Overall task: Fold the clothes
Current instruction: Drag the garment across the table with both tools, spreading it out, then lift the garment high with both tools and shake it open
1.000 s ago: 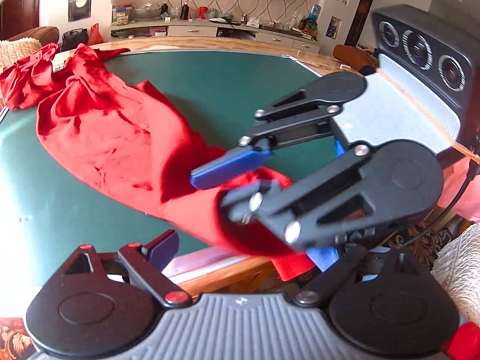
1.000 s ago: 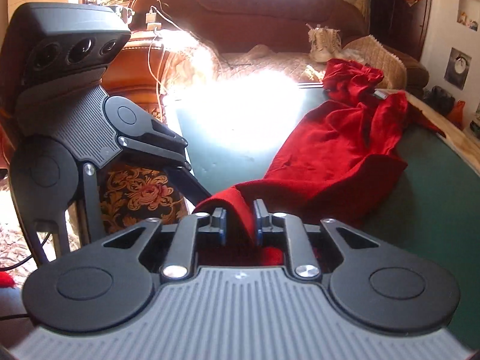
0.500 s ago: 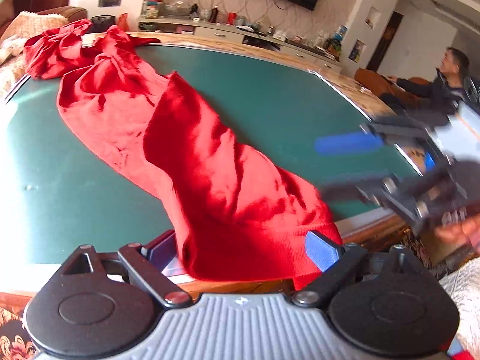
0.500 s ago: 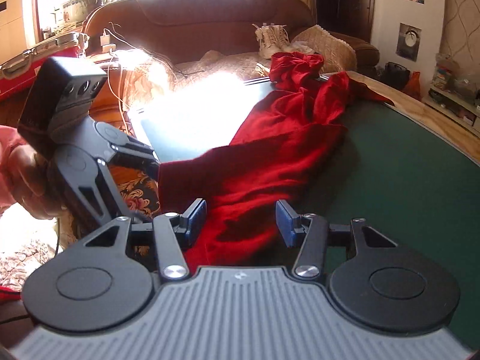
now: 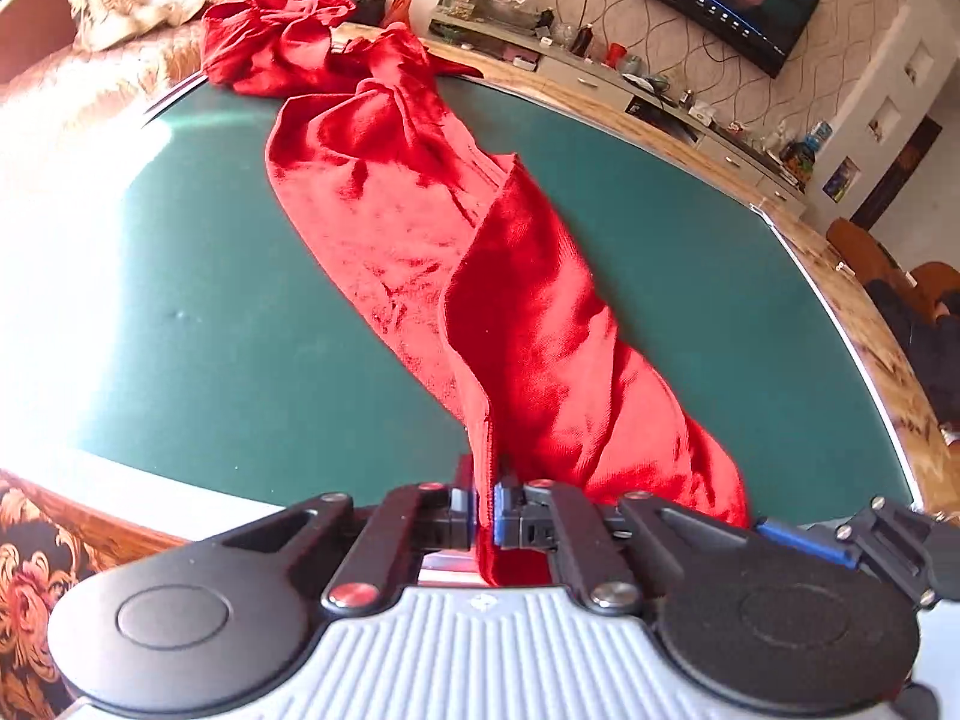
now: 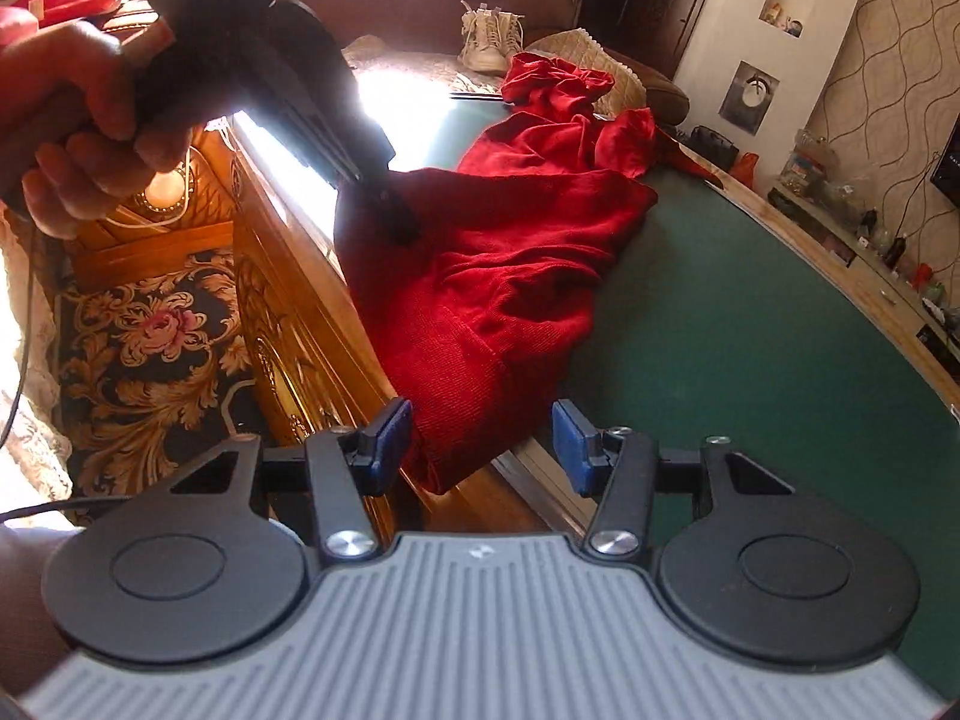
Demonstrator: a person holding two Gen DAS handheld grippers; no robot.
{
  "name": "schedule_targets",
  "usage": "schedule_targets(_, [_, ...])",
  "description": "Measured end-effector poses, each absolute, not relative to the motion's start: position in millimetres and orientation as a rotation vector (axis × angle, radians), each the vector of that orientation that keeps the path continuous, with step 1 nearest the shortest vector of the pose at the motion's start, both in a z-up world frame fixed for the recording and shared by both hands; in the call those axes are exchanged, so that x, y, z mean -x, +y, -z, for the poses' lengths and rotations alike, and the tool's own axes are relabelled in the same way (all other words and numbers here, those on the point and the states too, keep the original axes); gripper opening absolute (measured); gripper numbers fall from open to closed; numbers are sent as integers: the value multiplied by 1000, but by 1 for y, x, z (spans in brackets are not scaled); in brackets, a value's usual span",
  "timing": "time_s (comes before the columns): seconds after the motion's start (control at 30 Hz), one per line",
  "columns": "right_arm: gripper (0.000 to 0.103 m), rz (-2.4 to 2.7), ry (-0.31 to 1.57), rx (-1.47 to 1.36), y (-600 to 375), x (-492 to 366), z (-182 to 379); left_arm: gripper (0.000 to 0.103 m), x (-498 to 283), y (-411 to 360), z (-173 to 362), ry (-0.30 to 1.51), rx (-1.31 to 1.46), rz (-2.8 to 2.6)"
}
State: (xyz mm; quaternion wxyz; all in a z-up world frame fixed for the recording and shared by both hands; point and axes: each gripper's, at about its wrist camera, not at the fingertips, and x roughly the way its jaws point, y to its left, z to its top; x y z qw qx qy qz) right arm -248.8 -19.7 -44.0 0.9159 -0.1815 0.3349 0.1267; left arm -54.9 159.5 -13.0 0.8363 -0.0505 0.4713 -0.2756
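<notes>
A long red garment lies stretched along the green table, its near end draped over the table's front edge. My left gripper is shut on a fold of that near hem. In the right wrist view a hand holds the left gripper, which pinches the garment at the table edge. My right gripper stands open, with a hanging corner of the garment between its blue pads but not pressed. One right finger shows at the lower right of the left wrist view.
More red cloth is bunched at the table's far corner. A wooden rim runs round the table. A sofa with white shoes stands behind, a TV cabinet along the wall, and patterned carpet below the edge.
My left gripper went from wide open to shut on the garment's hem. My right gripper let go of the cloth, opened and slid away along the table edge.
</notes>
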Motion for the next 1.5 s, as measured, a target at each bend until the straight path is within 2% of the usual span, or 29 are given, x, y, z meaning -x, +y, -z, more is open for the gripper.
schedule_targets(0.13, [61,-251,684,345,-18,254,46,5,49,155,-12,1000,128,591])
schedule_targets(0.2, [73,-246,668,313,-18,256,44,5,48,150,-30,973,128,607])
schedule_targets(0.27, [78,-222,657,307,-15,254,46,5,50,140,-51,942,118,632])
schedule_targets(0.4, [78,-145,661,327,-9,243,53,5,52,123,-75,919,106,659])
schedule_targets(0.6, [78,-106,681,207,-26,236,51,4,58,115,-78,922,75,616])
schedule_targets(0.67, [71,-99,695,141,-37,236,51,4,59,117,-77,929,61,602])
schedule_targets(0.77, [39,-107,708,42,-56,233,49,4,58,118,-74,942,59,596])
schedule_targets(0.83, [26,-102,712,-2,-68,230,46,4,57,117,-72,953,65,589])
schedule_targets(0.87, [15,-98,714,-16,-73,229,44,4,57,116,-72,955,65,590])
schedule_targets(1.0, [9,-48,656,-56,-103,236,10,4,59,105,-84,943,38,608])
schedule_targets(1.13, [8,-36,585,-35,-139,256,-51,4,65,87,-129,894,60,680])
schedule_targets(1.5, [7,100,327,57,-217,333,-271,4,104,18,-324,648,102,937])
